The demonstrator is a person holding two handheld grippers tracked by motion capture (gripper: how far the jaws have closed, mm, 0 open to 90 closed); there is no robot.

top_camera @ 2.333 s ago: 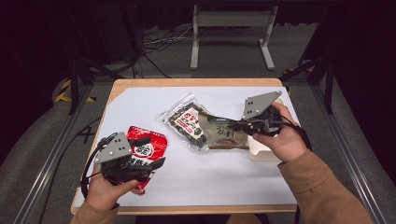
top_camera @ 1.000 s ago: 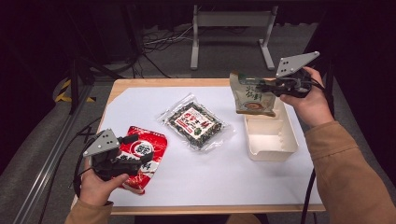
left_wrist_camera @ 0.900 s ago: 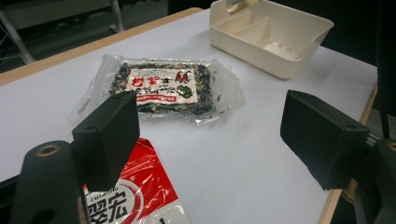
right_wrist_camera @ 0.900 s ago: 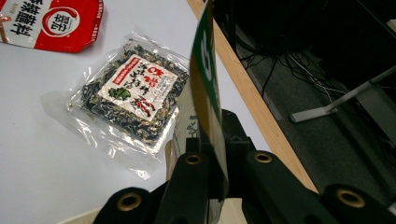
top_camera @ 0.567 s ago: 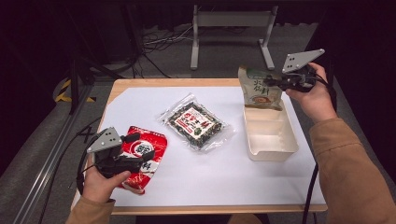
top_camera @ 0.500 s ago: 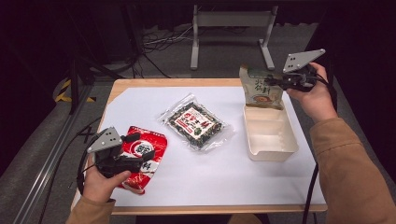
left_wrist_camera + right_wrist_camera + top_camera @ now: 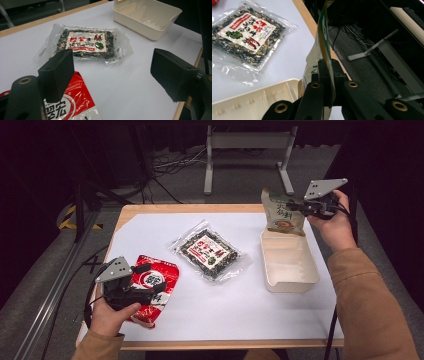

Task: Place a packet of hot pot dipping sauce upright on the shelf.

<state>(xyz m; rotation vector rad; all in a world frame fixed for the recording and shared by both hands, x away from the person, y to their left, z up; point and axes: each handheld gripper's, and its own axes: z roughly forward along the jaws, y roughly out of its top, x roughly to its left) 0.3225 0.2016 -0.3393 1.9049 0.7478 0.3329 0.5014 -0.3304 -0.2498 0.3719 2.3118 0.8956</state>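
Observation:
My right gripper (image 7: 294,207) is shut on the edge of a tan and green pouch (image 7: 282,214), which hangs upright with its bottom edge at the far rim of the cream tray (image 7: 292,279). In the right gripper view the pouch (image 7: 324,42) stands edge-on between the closed jaws, above the tray (image 7: 254,100). My left gripper (image 7: 152,279) rests open over a red snack bag (image 7: 157,282) at the table's front left. Its jaws stand wide apart in the left gripper view, with the red bag (image 7: 72,105) under the left one. A clear packet of dark dried food (image 7: 209,252) lies mid-table.
White paper (image 7: 240,300) covers the wooden table (image 7: 200,208). The cream tray (image 7: 147,17) holds nothing. A grey metal stand (image 7: 247,142) and cables lie on the floor beyond the far edge. A rail (image 7: 45,300) runs along the left side.
My right gripper has carried the pouch from the mid-table up and to the far right, then lowered it toward the tray's far end. The left gripper has stayed on the red bag.

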